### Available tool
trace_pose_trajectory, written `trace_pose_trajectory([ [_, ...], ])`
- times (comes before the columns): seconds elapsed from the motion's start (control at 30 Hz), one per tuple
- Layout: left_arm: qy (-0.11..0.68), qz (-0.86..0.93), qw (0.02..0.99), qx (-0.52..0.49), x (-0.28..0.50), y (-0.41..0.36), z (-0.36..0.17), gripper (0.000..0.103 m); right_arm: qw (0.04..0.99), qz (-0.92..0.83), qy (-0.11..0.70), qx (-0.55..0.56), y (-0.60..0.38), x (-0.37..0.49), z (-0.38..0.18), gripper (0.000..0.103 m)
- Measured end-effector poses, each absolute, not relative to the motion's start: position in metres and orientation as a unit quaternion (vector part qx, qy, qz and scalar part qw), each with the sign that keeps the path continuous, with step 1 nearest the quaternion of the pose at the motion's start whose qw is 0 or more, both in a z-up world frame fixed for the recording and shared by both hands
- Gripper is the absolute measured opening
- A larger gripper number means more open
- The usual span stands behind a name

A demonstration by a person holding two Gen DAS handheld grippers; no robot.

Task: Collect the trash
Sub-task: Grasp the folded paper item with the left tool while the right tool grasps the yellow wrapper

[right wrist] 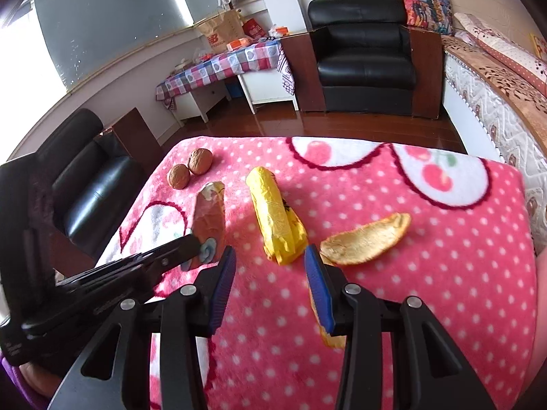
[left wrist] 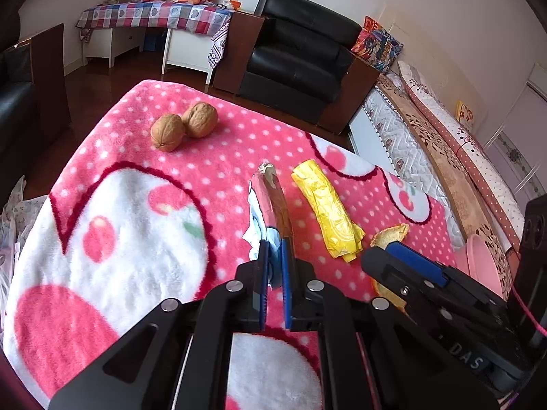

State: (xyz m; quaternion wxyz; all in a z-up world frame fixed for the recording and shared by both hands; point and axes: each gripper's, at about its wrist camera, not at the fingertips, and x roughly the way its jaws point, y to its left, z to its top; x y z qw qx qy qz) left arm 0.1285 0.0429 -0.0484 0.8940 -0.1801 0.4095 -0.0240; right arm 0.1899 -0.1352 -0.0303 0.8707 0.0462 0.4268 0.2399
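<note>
A silver foil snack wrapper (left wrist: 270, 198) with a blue-white end lies on the pink blanket (left wrist: 136, 212). My left gripper (left wrist: 273, 263) is shut on its near end; this also shows in the right wrist view (right wrist: 208, 218). A yellow wrapper (right wrist: 273, 218) lies just ahead of my right gripper (right wrist: 270, 266), which is open and empty. It also shows in the left wrist view (left wrist: 324, 208). Orange peel (right wrist: 369, 239) lies right of it, and one piece runs under my right finger. Two walnuts (left wrist: 184, 124) sit at the far left.
A pink bowl (left wrist: 478, 263) sits at the table's right edge. A black armchair (right wrist: 365, 58) and a bed (right wrist: 495, 78) stand beyond the table. A checkered side table (right wrist: 218, 68) with bags stands by the wall. Another black sofa (right wrist: 85, 184) is on the left.
</note>
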Motion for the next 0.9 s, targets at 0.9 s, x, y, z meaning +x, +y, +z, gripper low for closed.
trace_pose_trajectory([
  [0.9,0.389,-0.037,0.905,-0.17,0.105,0.042,-0.027,0.006,0.865,0.227,0.443,0.068,-0.14,0.159,-0.018,0.008],
])
